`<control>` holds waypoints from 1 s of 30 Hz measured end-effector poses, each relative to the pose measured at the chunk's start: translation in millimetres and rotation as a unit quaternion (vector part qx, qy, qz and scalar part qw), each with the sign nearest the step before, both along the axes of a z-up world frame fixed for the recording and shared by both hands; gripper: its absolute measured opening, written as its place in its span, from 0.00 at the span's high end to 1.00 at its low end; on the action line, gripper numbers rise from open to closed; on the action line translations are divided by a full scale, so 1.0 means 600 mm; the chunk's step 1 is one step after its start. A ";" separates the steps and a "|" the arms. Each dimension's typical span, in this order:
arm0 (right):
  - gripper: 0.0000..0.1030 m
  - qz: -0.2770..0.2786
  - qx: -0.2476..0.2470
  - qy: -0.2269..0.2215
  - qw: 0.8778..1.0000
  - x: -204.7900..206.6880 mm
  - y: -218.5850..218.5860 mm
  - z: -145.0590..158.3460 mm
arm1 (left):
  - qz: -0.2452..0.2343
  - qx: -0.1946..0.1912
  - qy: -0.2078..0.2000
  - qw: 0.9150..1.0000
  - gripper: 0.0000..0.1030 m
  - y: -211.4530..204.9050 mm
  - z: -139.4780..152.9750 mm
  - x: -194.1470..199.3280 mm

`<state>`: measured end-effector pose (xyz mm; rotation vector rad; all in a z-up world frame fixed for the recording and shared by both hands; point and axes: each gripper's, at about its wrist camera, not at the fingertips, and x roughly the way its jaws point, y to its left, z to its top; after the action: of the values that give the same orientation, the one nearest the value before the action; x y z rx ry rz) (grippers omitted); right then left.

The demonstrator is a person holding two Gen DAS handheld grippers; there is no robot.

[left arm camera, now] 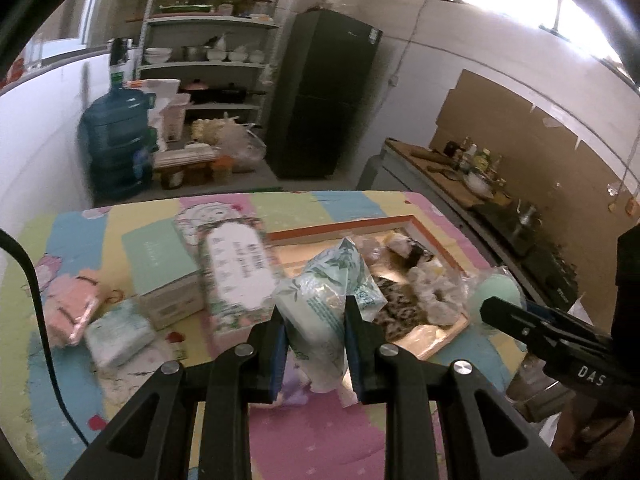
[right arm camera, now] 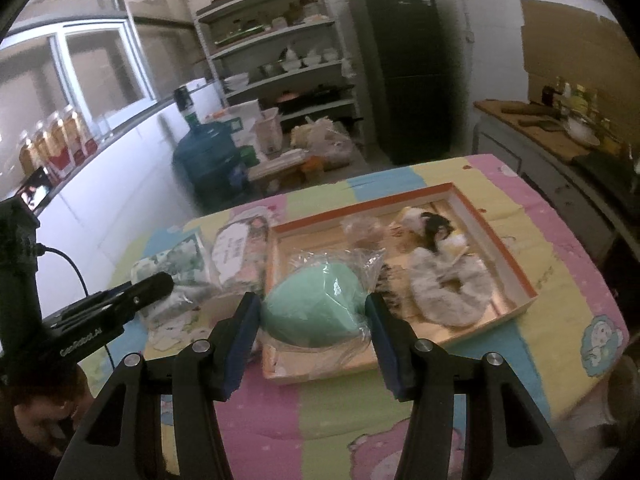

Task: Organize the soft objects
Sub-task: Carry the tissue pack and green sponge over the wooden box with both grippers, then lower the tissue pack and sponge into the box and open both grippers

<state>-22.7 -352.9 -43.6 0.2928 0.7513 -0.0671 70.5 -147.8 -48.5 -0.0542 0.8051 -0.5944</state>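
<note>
Left wrist view shows things the right one misses: a pink pack (left arm camera: 72, 312), a small white pack (left arm camera: 118, 338) and a green box (left arm camera: 162, 268) lying on the left of the bright cloth (left arm camera: 320, 432). The left gripper (left arm camera: 316, 344) is squeezing a leafy tissue pack (left arm camera: 324, 312), held up off the cloth. A flowery pack (left arm camera: 236, 276) lies just behind it. The right gripper (right arm camera: 312, 320) is squeezing a green sponge (right arm camera: 314, 312) in clear wrap, over the near end of the tray (right arm camera: 512, 256). The sponge hides part of the tray. Inside lie a fluffy white scrunchie (right arm camera: 452, 296) and a clear bag (right arm camera: 366, 232).
</note>
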 end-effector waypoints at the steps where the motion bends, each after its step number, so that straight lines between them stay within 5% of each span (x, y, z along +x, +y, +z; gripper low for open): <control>1: 0.46 -0.002 0.000 0.000 1.000 0.001 -0.007 0.000 | -0.003 0.000 0.000 1.000 0.75 -0.012 -0.001 0.001; 30: 0.46 -0.023 0.019 0.052 0.998 0.040 -0.212 -0.086 | -0.041 0.017 0.041 0.998 0.75 -0.242 -0.073 0.044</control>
<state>1.1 -480.3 -95.0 0.3440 0.8506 -0.1119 96.8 -293.2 -92.1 -0.0146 0.8997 -0.6600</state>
